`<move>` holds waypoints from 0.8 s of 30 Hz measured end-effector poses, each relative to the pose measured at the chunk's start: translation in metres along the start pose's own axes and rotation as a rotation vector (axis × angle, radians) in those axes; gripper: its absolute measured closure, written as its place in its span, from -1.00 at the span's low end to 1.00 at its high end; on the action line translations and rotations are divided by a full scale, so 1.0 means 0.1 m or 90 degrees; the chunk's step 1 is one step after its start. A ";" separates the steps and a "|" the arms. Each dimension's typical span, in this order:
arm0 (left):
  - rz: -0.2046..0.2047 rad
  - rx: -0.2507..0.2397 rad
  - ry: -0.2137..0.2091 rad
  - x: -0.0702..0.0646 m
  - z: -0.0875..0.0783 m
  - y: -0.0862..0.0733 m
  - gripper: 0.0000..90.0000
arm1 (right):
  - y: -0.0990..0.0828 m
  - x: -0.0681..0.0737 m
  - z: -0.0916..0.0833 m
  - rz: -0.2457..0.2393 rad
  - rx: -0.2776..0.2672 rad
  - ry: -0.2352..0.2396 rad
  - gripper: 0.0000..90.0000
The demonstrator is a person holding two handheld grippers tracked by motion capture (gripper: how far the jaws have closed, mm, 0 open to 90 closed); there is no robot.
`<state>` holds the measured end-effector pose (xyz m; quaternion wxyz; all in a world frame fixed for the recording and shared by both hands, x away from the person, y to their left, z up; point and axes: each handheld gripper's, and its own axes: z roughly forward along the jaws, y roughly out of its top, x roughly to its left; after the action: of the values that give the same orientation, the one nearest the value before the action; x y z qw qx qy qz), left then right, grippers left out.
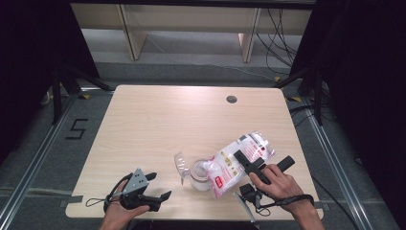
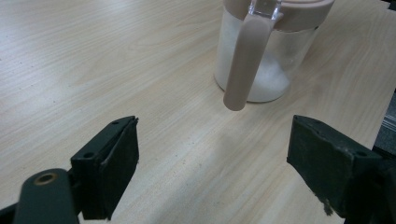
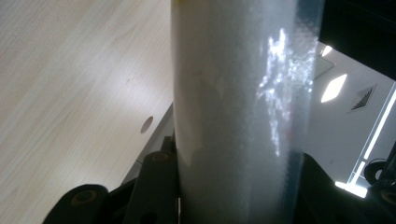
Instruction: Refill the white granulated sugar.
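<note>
A clear jar point(image 1: 200, 175) with white grains in it stands near the table's front edge. Its clear flip lid point(image 1: 182, 166) is swung open to the left. In the left gripper view the jar point(image 2: 273, 70) has a beige rim and a beige strap point(image 2: 242, 65) hanging down its side. A white bag point(image 1: 239, 160) with red labels lies tilted, its lower end at the jar's mouth. My right gripper point(image 1: 246, 162) is shut on this bag point(image 3: 233, 107), its jaws point(image 3: 238, 179) pressing both sides. My left gripper point(image 1: 162, 185) rests open left of the jar, with nothing between its jaws point(image 2: 212, 140).
The light wooden table point(image 1: 158, 120) has a round cable hole point(image 1: 231, 99) at the back right. Dark curtains and stand legs flank the table, and cables run on the floor at the back right.
</note>
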<state>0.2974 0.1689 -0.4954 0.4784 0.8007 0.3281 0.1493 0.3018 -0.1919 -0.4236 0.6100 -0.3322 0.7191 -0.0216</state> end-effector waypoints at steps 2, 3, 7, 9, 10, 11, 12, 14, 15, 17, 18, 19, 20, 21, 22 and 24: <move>0.002 -0.004 -0.001 0.00 0.00 0.00 -0.64 | 0.00 0.00 0.00 0.000 0.000 0.000 0.54; -0.012 0.000 0.001 -0.01 0.00 0.00 -0.64 | 0.00 0.00 0.00 0.000 0.000 0.000 0.54; -0.016 -0.004 0.001 -0.02 0.00 -0.01 -0.64 | 0.00 0.00 0.00 -0.001 0.001 0.000 0.55; -0.003 0.001 0.001 0.00 0.00 0.00 -0.64 | 0.00 0.00 0.00 0.002 -0.001 -0.003 0.55; 0.007 0.001 0.000 0.01 0.00 0.00 -0.64 | 0.00 0.00 0.00 0.001 0.000 0.000 0.55; 0.006 0.000 0.000 0.00 0.00 0.00 -0.64 | 0.00 0.00 -0.01 0.000 0.002 0.000 0.55; -0.011 -0.001 0.001 -0.01 0.00 0.00 -0.64 | -0.01 0.00 0.00 0.002 -0.001 0.000 0.55; 0.004 0.001 0.000 0.00 0.00 0.00 -0.64 | -0.01 0.00 -0.01 0.002 0.000 -0.001 0.55; 0.004 0.001 0.000 0.00 0.00 0.00 -0.64 | -0.01 0.00 -0.01 0.002 0.000 -0.001 0.55; 0.007 0.000 0.000 0.01 0.00 0.00 -0.64 | -0.01 0.00 -0.01 0.003 -0.001 -0.001 0.55; 0.004 0.000 -0.001 0.01 0.00 0.00 -0.64 | -0.01 0.00 0.00 0.003 -0.001 0.000 0.55; 0.001 -0.003 -0.001 0.00 0.00 0.00 -0.64 | -0.01 0.00 0.00 0.001 -0.001 -0.001 0.55; 0.004 -0.001 0.000 0.00 0.00 0.00 -0.64 | 0.00 0.00 0.00 0.000 0.001 0.002 0.56; 0.004 -0.001 0.000 0.00 0.00 0.00 -0.64 | 0.00 0.00 0.00 0.000 0.001 0.002 0.56; 0.006 0.001 0.000 0.01 -0.01 0.00 -0.64 | -0.01 0.00 0.00 0.002 -0.002 -0.001 0.56; 0.006 0.001 -0.001 0.01 -0.01 0.00 -0.64 | -0.01 0.00 -0.01 0.001 0.000 0.001 0.56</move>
<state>0.2977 0.1695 -0.4949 0.4774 0.8026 0.3243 0.1508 0.3015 -0.1923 -0.4228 0.6091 -0.3317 0.7200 -0.0215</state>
